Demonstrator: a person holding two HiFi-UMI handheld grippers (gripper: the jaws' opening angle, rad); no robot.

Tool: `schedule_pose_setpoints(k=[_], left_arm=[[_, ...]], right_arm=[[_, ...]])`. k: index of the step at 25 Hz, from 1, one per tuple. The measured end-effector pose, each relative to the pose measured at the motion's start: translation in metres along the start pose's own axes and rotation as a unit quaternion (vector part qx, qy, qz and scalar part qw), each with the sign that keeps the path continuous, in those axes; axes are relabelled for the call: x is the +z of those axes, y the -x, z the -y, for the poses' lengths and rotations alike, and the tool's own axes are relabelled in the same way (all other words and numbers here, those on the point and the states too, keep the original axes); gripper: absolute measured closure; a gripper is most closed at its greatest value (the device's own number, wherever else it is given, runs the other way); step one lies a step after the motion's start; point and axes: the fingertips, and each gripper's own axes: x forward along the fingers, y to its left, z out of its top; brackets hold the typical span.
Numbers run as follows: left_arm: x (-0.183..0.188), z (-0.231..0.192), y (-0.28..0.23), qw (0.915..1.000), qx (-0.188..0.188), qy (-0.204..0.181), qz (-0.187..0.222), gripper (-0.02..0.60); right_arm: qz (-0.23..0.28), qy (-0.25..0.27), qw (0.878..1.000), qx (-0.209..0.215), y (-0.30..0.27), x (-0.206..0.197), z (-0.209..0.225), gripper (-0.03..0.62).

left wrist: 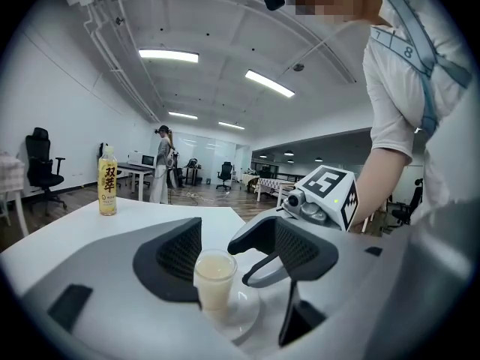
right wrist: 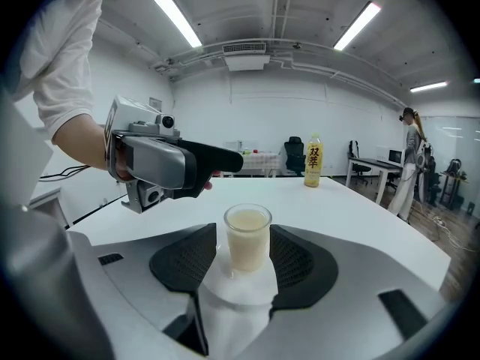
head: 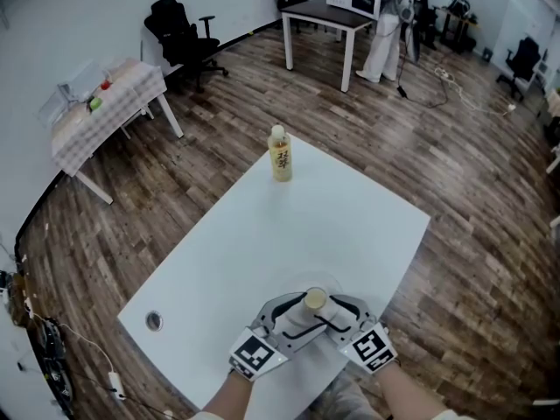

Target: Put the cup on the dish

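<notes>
A clear cup point(head: 315, 301) of cream liquid stands upright on a white dish point(right wrist: 238, 291) near the front edge of the white table point(head: 289, 226). My right gripper point(right wrist: 244, 255) is open. Its pads flank the cup closely, with a thin gap showing on the left side. My left gripper point(left wrist: 225, 252) is open too and reaches in from the other side. In the left gripper view the cup point(left wrist: 214, 276) sits close to its left pad, apart from the right one, with the dish point(left wrist: 246, 310) beneath. In the head view both grippers meet round the cup.
A yellow drink bottle point(head: 280, 154) stands at the table's far end. A round hole point(head: 154, 321) marks the table's left front corner. Beyond are a cloth-covered table point(head: 105, 103), office chairs, a desk and a person standing point(head: 385, 24).
</notes>
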Motion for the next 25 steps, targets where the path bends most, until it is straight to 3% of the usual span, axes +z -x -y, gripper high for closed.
schedule_pose_setpoints(k=[14,25], left_arm=[[0.016,0.026,0.036,0.9998,0.018,-0.009,-0.008,0.289],[0.044,0.052,0.067,0.9992,0.015,-0.035,0.011,0.326]], right_arm=[[0.037,0.011,0.999,-0.033,0.041,0.024,-0.018,0.37],[0.088,0.029,0.995,-0.044,0.074,0.064,-0.047,0.371]])
